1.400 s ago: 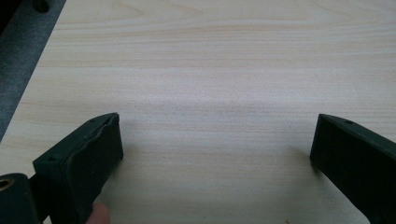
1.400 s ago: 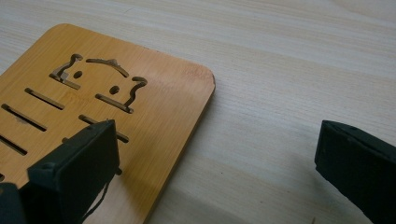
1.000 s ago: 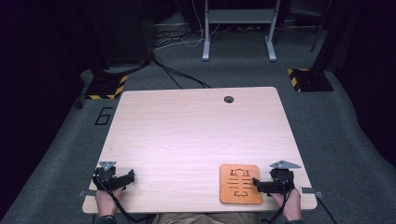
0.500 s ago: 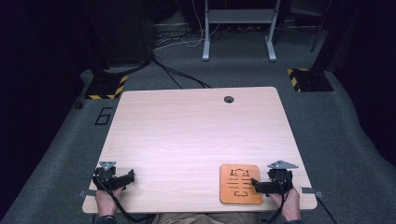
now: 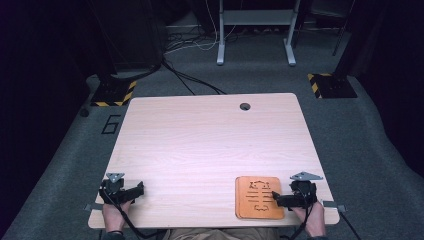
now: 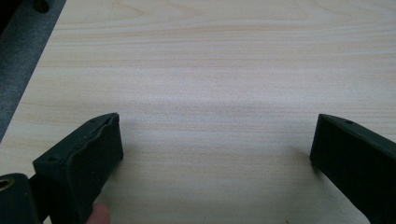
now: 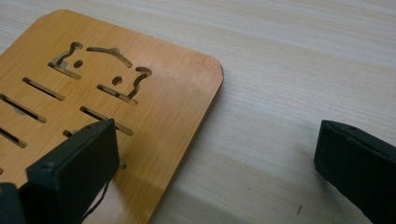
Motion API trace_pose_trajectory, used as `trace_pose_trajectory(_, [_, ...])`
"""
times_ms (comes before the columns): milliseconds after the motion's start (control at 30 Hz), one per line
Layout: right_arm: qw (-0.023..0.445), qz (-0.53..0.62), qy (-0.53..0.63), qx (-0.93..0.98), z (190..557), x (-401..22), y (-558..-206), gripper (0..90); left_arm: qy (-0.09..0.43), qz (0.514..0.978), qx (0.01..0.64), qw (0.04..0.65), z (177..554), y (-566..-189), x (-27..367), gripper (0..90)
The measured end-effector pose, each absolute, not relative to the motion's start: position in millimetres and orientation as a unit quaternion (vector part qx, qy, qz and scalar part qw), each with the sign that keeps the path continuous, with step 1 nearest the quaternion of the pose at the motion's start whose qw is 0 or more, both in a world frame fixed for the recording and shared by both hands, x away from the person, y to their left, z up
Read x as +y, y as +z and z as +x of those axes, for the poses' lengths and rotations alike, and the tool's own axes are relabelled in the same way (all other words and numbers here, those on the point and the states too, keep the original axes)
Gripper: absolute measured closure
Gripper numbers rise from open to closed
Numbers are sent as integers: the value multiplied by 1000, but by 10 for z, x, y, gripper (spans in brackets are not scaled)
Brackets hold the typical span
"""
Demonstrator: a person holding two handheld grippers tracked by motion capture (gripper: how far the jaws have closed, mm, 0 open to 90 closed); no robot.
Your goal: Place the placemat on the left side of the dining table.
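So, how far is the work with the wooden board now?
Nothing looks done yet: the flat orange-brown wooden board with cut-out slots lies on the light wood table, not gripped. In hand: the right gripper is open, one jaw over the board's edge, the other over bare table. Left: closing on it and moving it. The left gripper is open over bare table.

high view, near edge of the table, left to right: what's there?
Left tongs → bare table → orange cut-out board → right tongs, tips at the board's right edge.
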State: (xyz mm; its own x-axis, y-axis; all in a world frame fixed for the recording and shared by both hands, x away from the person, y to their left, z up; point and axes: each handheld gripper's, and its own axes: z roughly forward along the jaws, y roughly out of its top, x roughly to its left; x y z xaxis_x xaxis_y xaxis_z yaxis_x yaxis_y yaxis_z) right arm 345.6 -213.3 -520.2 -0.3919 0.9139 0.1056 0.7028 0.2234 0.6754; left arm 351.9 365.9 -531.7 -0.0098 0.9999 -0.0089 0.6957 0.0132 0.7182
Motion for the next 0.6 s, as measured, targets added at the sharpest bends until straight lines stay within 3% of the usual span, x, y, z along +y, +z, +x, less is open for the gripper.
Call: trace_pose_trajectory(600, [157, 540, 331, 758, 3443, -2258, -5205, 0, 274, 647, 655, 278, 3519, -5317, 3659, 23])
